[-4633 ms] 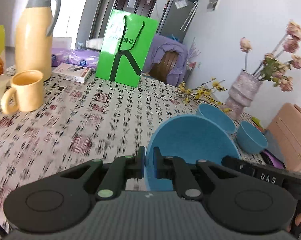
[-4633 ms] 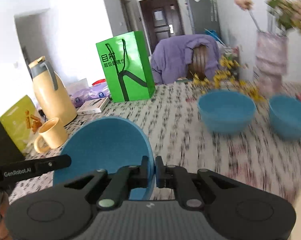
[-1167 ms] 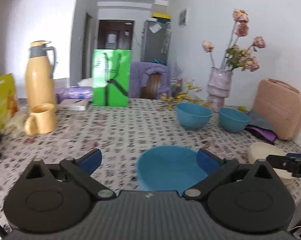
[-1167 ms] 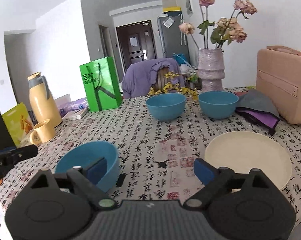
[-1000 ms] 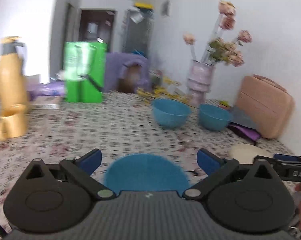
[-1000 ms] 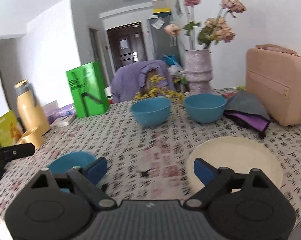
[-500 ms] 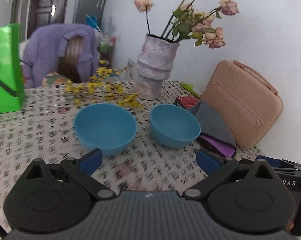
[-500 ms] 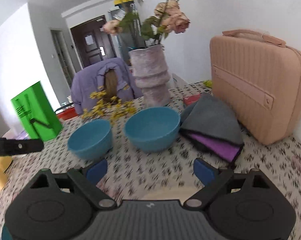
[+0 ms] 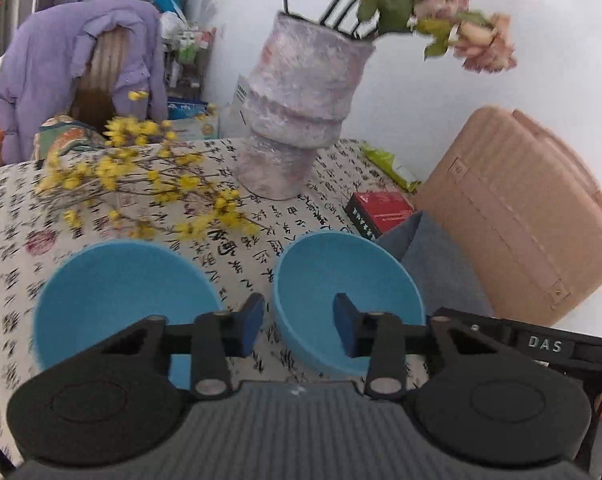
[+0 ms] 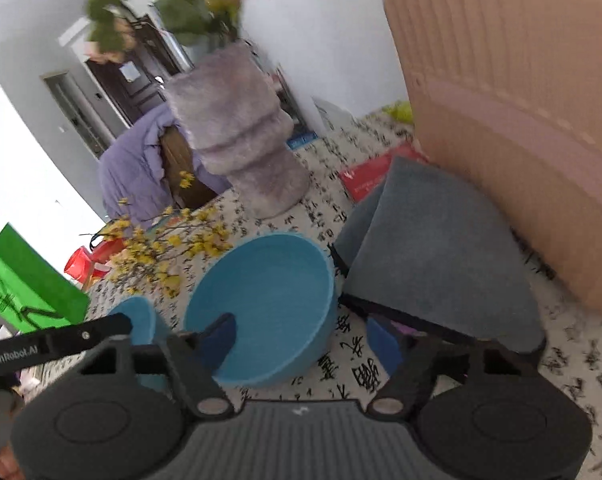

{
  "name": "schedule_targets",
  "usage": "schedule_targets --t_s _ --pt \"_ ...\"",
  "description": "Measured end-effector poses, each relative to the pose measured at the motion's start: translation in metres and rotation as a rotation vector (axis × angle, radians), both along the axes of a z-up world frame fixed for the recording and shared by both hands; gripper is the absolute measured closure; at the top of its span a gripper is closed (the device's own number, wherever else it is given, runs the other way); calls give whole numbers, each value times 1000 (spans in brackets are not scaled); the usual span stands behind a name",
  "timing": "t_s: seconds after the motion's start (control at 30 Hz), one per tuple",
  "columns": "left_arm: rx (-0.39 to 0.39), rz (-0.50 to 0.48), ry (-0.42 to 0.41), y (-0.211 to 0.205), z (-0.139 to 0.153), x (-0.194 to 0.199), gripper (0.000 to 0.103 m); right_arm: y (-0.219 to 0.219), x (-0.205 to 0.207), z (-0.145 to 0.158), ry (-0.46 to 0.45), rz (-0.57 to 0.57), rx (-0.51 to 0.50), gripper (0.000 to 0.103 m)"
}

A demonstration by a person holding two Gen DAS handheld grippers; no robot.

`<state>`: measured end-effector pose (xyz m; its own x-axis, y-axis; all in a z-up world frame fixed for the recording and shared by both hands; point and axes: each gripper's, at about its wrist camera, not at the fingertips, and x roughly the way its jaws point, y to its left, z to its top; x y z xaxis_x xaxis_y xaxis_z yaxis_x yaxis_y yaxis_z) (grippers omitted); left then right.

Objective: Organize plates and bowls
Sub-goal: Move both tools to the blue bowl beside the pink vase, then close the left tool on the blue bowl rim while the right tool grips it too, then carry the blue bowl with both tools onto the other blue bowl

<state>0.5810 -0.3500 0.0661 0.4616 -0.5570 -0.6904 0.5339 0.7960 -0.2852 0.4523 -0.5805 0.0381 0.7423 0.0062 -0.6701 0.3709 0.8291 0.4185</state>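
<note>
Both tongs moved in closer to the far blue bowls since 0.5 s ago. Left tongs (image 9: 299,325) apart, straddling near rim of right bowl (image 9: 347,280); right tongs (image 10: 303,342) apart at same bowl (image 10: 267,296), on bench (image 9: 13,204) w/ left bowl (image 9: 121,284) beside.

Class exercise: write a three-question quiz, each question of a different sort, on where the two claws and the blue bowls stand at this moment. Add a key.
1. True or false: the left claw is shut on the right-hand blue bowl.
2. What lies against that bowl's far right side? A) grey cloth B) yellow mug C) white plate
3. Fill in: the right claw is ____.

Key: 1 false, its pads straddle the near left rim, open; 2 A; 3 open.
</note>
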Motion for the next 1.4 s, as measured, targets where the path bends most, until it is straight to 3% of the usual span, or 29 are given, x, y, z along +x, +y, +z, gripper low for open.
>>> schedule_targets --t_s 0.1,0.2,0.33,0.43,0.5,0.6,0.7,1.07,1.4 --pt "19 8 36 -15 -14 17 75 -5 19 -17 29 -2 15 48" --pt "33 0 59 -26 -25 25 75 -7 30 -31 53 2 30 65" --pt "75 27 72 -41 -39 35 75 -8 38 -42 71 5 34 80" --pt "80 40 101 -45 -49 41 75 -9 41 -45 76 -5 32 85" --pt "83 53 106 -49 -52 44 77 -10 42 -45 75 -8 34 86" --pt "105 62 78 -52 -51 42 93 -9 42 -45 86 -17 11 88" --pt "101 51 56 -49 -45 36 96 -10 37 -40 84 -24 -7 90" --pt "58 42 42 -19 0 -17 97 5 -8 8 35 20 -35 90" --pt "21 138 -5 78 38 -129 96 76 -90 48 -56 149 -38 90"
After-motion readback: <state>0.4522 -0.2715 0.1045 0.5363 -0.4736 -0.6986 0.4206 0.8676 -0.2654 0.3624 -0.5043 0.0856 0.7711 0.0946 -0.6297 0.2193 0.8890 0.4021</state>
